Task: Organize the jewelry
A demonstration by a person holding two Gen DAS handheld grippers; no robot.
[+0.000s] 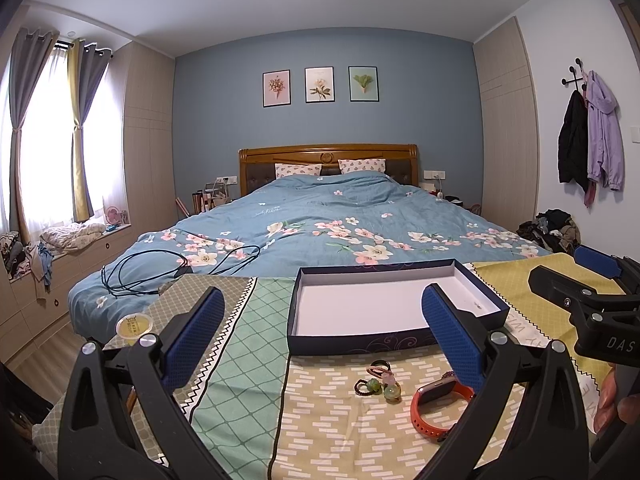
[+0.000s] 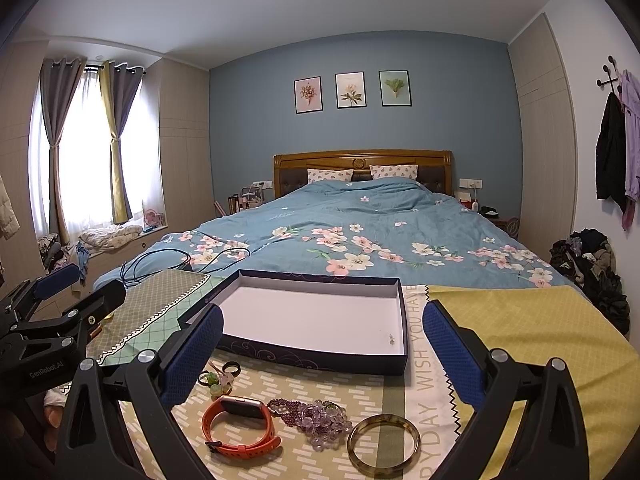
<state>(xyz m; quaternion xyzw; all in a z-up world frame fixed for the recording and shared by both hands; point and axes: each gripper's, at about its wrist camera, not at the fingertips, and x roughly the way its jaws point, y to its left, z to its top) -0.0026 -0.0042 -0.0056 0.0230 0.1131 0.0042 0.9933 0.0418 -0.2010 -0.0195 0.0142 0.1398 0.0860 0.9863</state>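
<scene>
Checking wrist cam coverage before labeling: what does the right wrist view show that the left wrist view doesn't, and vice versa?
Right wrist only: the purple bead bracelet and the amber bangle, both on the cloth in front of the box. Left wrist only: a small round yellow-lidded container on the cloth's left side. Both: the open navy box with a tiny item inside, the orange watch, the green bead trinkets, and both open grippers.

A bedroom in a home

A double bed (image 1: pixel 320 216) with a flowered blue quilt and wooden headboard (image 1: pixel 328 152); curtains (image 1: pixel 24 120) at a window; three framed prints (image 1: pixel 319 85); coats (image 1: pixel 592 136) on wall hooks.
</scene>
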